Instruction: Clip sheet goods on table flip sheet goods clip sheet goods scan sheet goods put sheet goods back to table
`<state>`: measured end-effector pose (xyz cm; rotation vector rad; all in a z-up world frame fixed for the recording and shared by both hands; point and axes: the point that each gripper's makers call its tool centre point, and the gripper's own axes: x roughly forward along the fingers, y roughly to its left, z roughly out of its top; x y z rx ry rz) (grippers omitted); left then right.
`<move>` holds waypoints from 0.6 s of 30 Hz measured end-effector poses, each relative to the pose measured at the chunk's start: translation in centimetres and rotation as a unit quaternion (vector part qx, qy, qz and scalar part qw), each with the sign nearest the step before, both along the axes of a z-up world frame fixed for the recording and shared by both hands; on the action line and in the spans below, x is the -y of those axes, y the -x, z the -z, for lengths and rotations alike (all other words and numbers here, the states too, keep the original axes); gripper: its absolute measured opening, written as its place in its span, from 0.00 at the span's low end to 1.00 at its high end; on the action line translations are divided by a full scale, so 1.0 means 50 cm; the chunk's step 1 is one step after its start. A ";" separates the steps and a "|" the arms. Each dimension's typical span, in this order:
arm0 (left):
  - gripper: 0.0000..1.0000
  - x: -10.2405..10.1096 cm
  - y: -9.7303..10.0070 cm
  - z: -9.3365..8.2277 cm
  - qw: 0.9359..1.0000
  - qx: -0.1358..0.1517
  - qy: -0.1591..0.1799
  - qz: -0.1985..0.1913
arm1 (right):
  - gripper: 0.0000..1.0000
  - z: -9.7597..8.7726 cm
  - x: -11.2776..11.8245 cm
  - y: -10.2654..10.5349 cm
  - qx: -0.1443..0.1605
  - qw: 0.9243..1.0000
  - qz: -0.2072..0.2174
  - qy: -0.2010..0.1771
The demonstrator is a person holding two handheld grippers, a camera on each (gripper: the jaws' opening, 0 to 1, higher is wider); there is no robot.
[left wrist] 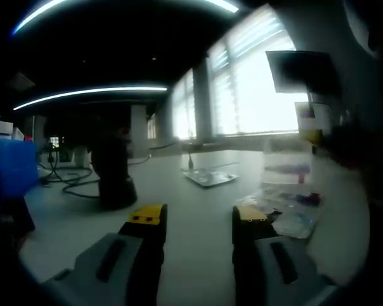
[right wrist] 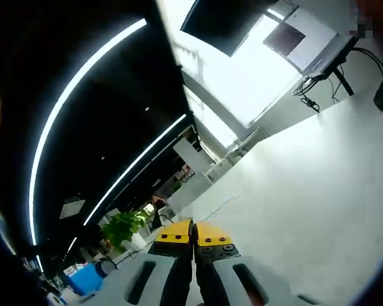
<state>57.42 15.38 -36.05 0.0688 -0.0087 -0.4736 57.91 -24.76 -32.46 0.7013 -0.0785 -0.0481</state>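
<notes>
Currently, line by line:
Left claw: the left claw (left wrist: 198,220) hangs low over the pale counter (left wrist: 191,248), its yellow-tipped jaws spread apart with nothing between them.
Right claw: the right claw (right wrist: 193,237) has its yellow-tipped jaws pressed together; nothing visible between them.
Sheet goods: clear plastic sheet packets with coloured print (left wrist: 292,207) lie in a loose pile on the counter, just right of the left claw.
Flat tray: a grey flat tray (left wrist: 209,176) sits farther back.
Dark stand: a black cylindrical stand (left wrist: 113,172) is at left, cables trailing beside it.
</notes>
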 end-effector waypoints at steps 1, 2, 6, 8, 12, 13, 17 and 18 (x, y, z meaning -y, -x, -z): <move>0.33 0.000 0.000 0.000 1.000 0.000 0.000 0.000 | 0.00 0.003 0.010 0.005 -0.002 1.000 0.015 0.004; 0.33 0.000 0.000 0.000 1.000 0.000 0.000 0.000 | 0.00 0.006 0.014 0.011 -0.003 1.000 0.019 0.005; 0.33 0.000 0.000 -0.001 1.000 0.001 0.001 0.000 | 0.00 0.024 0.035 0.028 -0.017 0.999 0.041 0.005; 0.33 0.000 0.000 -0.001 1.000 0.001 0.001 0.000 | 0.00 0.036 0.032 0.035 -0.025 0.999 0.043 0.006; 0.33 0.000 0.000 -0.001 1.000 0.001 0.001 0.000 | 0.00 0.056 0.025 0.043 -0.037 0.999 0.039 0.005; 0.33 0.000 0.000 -0.001 1.000 0.001 0.001 0.000 | 0.00 0.061 0.028 0.046 -0.040 0.998 0.044 0.003; 0.33 0.000 0.000 -0.001 1.000 0.001 -0.001 0.000 | 0.00 0.072 0.041 0.062 -0.050 0.996 0.071 0.000; 0.33 0.000 0.000 0.000 1.000 0.001 -0.001 0.000 | 0.00 0.075 0.041 0.064 -0.052 0.996 0.070 -0.009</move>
